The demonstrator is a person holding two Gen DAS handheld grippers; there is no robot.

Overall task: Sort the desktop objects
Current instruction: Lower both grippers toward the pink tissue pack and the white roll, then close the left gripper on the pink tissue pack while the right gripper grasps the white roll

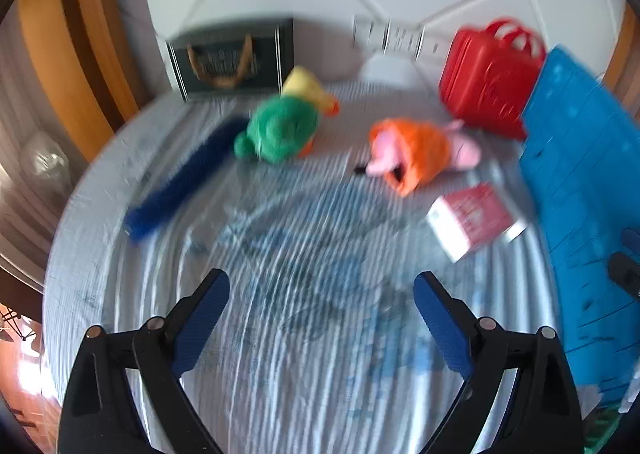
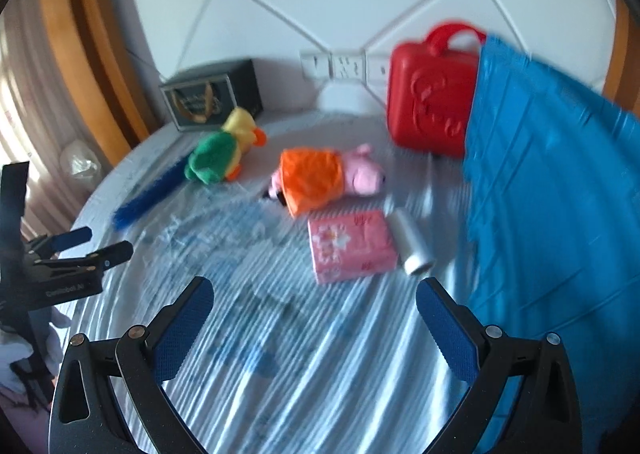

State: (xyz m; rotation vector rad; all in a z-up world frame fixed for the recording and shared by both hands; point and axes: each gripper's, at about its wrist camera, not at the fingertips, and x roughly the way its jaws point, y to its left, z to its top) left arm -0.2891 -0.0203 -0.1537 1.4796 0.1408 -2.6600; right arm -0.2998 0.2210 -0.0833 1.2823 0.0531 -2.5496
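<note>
Both views are motion-blurred. On the striped cloth lie a green and yellow plush duck (image 1: pixel 282 121) (image 2: pixel 224 151), a pink plush pig in an orange dress (image 1: pixel 416 151) (image 2: pixel 320 177), a blue brush (image 1: pixel 184 177) (image 2: pixel 154 189), a pink tissue pack (image 1: pixel 474 219) (image 2: pixel 350 246) and a white roll (image 2: pixel 412 248). My left gripper (image 1: pixel 320 290) is open and empty above the cloth. It also shows at the left of the right wrist view (image 2: pixel 96 244). My right gripper (image 2: pixel 314 296) is open and empty, just short of the tissue pack.
A blue crate (image 1: pixel 580 193) (image 2: pixel 560 213) stands at the right. A red toy case (image 1: pixel 490 79) (image 2: pixel 434 93) and a dark box (image 1: pixel 234 57) (image 2: pixel 212 95) stand at the back by the white wall. A wooden frame runs along the left.
</note>
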